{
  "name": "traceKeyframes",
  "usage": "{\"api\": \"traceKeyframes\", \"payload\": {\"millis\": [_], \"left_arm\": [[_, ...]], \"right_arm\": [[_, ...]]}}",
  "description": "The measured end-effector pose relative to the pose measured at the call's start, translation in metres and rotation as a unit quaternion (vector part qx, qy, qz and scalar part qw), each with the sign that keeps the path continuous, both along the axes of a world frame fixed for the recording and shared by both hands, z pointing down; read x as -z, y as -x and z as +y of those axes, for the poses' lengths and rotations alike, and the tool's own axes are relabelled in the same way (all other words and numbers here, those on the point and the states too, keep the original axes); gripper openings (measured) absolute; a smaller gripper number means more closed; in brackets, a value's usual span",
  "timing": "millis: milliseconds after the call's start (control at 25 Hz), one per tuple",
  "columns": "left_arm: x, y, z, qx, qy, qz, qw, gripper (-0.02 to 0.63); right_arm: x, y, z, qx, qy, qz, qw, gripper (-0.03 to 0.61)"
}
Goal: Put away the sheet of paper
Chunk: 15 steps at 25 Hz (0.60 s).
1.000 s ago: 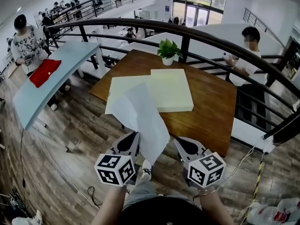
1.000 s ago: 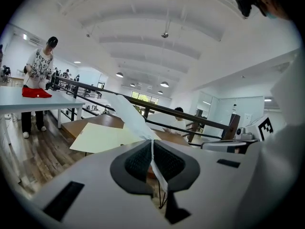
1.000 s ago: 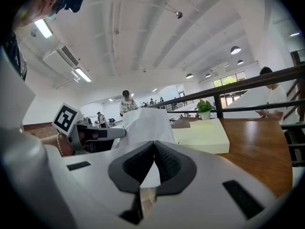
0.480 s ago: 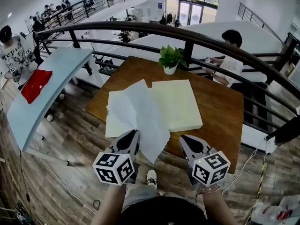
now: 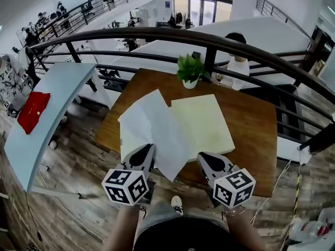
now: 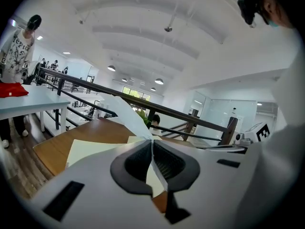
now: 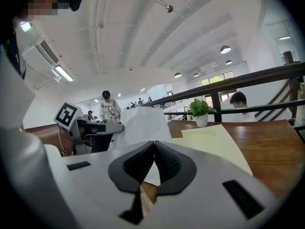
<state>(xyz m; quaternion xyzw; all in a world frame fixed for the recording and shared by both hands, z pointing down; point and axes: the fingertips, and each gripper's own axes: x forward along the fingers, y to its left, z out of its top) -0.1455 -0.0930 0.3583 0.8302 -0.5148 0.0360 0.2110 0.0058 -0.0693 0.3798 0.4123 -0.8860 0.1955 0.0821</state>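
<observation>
A white sheet of paper hangs in the air over the left half of a pale yellow open folder, which lies on the brown wooden table. My left gripper is shut on the sheet's lower edge. In the left gripper view the paper rises out from between the closed jaws of the left gripper. My right gripper hovers just right of the sheet, shut and holding nothing. The right gripper view shows the right gripper with jaws pressed together and the paper off to its left.
A potted plant stands at the table's far edge. A dark curved railing runs behind the table, and a seated person is beyond it. To the left stands a light blue table with a red cloth.
The table and folder have come nearer in the head view. The left gripper has kept hold of the sheet, which now hangs further over the folder's left half. The right gripper stayed shut.
</observation>
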Motion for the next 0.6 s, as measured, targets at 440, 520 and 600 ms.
{"api": "traceKeyframes", "payload": {"millis": [440,520,600], "left_arm": [[-0.017,0.014,-0.031,-0.001,0.017,-0.009,0.9998,0.028],[-0.021,0.015,-0.034,-0.001,0.024,-0.013,0.9996,0.028],[-0.025,0.016,-0.037,0.0,0.028,-0.014,0.9995,0.028]], "right_arm": [[-0.009,-0.008,-0.019,-0.029,0.012,0.009,0.999,0.027],[-0.011,-0.012,-0.021,-0.035,0.016,0.009,0.999,0.028],[-0.014,-0.014,-0.024,-0.038,0.02,0.009,0.999,0.027]]}}
